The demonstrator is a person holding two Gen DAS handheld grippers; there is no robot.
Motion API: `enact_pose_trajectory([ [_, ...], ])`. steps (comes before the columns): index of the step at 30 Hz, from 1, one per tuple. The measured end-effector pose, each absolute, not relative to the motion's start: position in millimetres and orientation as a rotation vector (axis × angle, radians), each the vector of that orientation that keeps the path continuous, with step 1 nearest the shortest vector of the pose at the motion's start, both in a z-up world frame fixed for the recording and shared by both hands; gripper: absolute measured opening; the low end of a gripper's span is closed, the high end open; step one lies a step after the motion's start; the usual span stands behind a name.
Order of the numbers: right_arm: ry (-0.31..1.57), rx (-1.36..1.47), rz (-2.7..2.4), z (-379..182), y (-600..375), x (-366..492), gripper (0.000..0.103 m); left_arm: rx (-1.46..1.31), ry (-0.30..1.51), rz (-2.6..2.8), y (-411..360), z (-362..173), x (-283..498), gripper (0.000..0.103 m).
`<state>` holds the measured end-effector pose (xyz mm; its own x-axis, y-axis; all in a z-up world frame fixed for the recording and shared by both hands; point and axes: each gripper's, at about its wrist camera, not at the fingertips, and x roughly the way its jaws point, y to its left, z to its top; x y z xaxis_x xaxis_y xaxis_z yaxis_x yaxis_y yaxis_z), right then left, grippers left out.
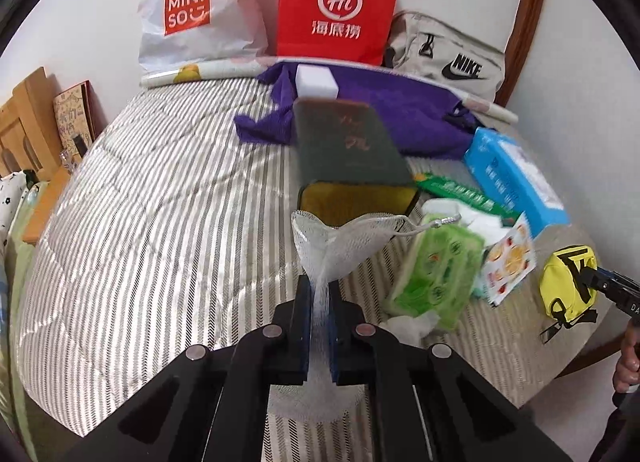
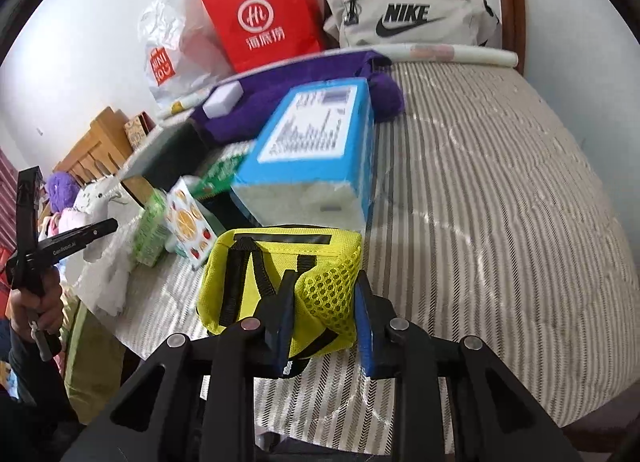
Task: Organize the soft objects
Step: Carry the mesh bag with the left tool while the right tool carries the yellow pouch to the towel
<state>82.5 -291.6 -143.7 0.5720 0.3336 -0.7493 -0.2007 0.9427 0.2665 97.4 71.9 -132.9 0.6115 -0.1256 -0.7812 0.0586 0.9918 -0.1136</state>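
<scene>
I work over a bed (image 1: 160,190) covered in a grey-and-white striped quilt, set against a white wall. At the far edge a red paper bag (image 1: 338,2) and a white Miniso plastic bag (image 1: 192,14) lean on that wall, with a beige Nike pouch (image 1: 452,58) beside them and a purple cloth (image 1: 400,110) spread in front, a white foam block (image 1: 316,82) lying on it. A wooden headboard (image 1: 24,122) stands off to the left.

My left gripper (image 1: 320,302) is clenched tight on a white mesh bag (image 1: 340,242): fine netting, gathered thin between the pads and flaring open above them, with a drawstring trailing right. It hangs lifted just above the quilt, in front of a dark green book (image 1: 352,142).

My right gripper (image 2: 324,302) grasps a yellow pouch (image 2: 256,262) by its mesh-sided end. The pouch has black straps and sits at the near edge of the bed, just before a blue tissue pack (image 2: 316,134).
</scene>
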Motion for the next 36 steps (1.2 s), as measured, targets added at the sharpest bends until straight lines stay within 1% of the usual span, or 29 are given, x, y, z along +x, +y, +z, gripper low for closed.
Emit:
enact_pose_trajectory([
  [9,0.852,0.175,0.376,-102,-289,87,0.027,-0.114,0.872,-0.114,72,-96,116,0.007],
  [20,0.798,0.165,0.403,-66,-274,150,0.027,-0.095,0.86,-0.106,69,-60,172,0.007],
  [28,0.774,0.157,0.354,-56,-265,212,0.027,-0.123,0.88,-0.139,65,-55,228,0.007],
  [36,0.798,0.163,0.338,-64,-254,267,0.027,-0.133,0.91,-0.183,52,-61,285,0.007],
])
